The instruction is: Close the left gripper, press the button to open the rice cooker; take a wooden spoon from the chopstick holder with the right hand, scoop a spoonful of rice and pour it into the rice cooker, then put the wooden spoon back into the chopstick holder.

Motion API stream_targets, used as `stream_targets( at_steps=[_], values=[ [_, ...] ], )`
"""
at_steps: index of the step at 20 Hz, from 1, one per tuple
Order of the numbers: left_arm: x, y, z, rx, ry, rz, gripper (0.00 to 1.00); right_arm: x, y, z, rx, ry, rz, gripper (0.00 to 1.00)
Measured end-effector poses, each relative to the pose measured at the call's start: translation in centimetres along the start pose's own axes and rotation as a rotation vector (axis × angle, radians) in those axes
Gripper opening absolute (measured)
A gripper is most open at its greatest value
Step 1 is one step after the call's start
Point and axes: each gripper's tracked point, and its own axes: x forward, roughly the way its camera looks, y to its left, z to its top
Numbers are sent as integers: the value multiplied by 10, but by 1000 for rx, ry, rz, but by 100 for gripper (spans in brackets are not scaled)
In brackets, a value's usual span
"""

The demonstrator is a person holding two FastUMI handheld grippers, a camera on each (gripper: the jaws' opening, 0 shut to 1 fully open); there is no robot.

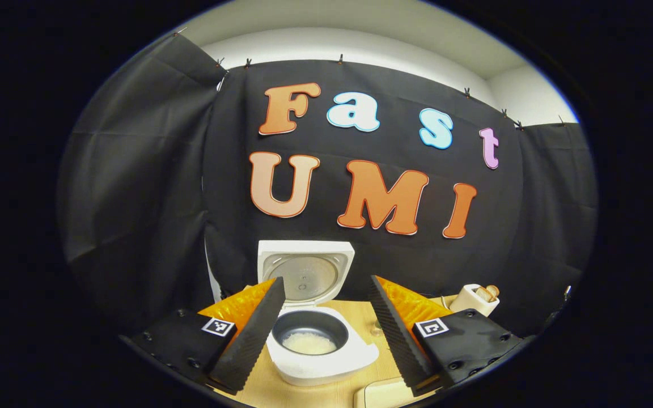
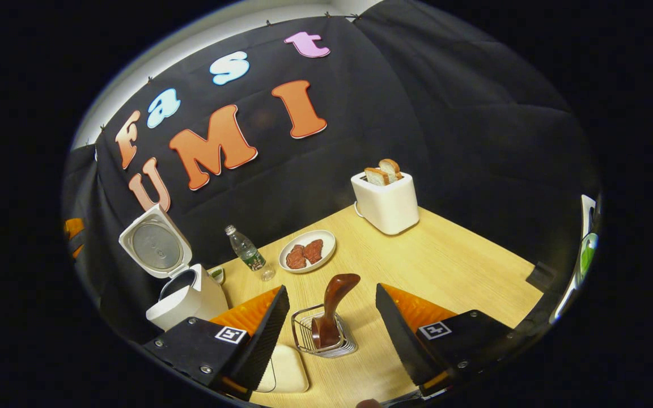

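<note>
The white rice cooker (image 1: 326, 362) stands with its lid (image 1: 305, 272) raised, and white rice lies in its dark inner pot (image 1: 309, 334). My left gripper (image 1: 326, 326) hangs open just in front of it, one finger on each side of the pot. In the right gripper view the cooker (image 2: 187, 300) is at the left, lid up. A dark brown wooden spoon (image 2: 332, 309) stands handle-up in the wire chopstick holder (image 2: 326, 337). My right gripper (image 2: 332, 328) is open, its fingers apart on either side of the holder, touching nothing.
On the wooden table (image 2: 445, 266) stand a white toaster (image 2: 386, 201) with bread slices, a plate of brown food (image 2: 306, 251) and a small water bottle (image 2: 246, 252). A cream tray (image 2: 289, 368) lies beside the holder. The toaster (image 1: 475, 299) also shows at the right of the left gripper view.
</note>
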Motion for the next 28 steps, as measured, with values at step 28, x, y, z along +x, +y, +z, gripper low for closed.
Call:
stream_targets(
  at_steps=[28],
  values=[
    [306,66,-39,21,268,106,100,-21,-38,11,-86,18,-180,94]
  ],
)
